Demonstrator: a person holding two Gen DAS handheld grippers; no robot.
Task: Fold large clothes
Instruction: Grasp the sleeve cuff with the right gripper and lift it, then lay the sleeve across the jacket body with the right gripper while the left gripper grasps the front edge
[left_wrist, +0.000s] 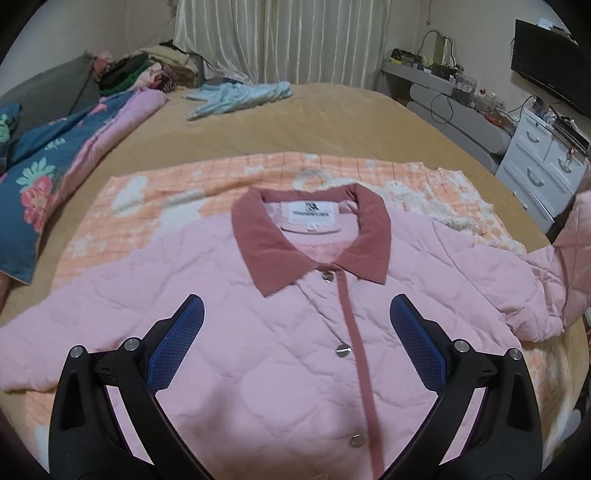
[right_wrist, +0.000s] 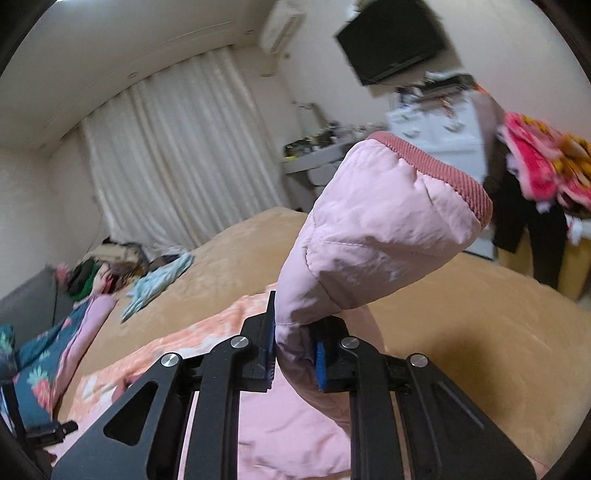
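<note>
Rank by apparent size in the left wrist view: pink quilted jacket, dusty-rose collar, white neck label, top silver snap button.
1. Pink quilted jacket
2. Dusty-rose collar
3. White neck label
4. Top silver snap button

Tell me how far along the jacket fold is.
Early. Done: the pink jacket lies buttoned, front up, on the orange blanket. In hand: the right claw is shut on the sleeve, lifted off the bed. The left claw hovers open over the chest. Left: both sleeves and body folds.

Quilted matt pink cloth jacket (left_wrist: 258, 350), ribbed cuff (right_wrist: 439, 173), shiny metal snaps (left_wrist: 342, 349); fingers' (left_wrist: 181, 343) textured blue pads; fuzzy bed (left_wrist: 314, 122) blanket.
</note>
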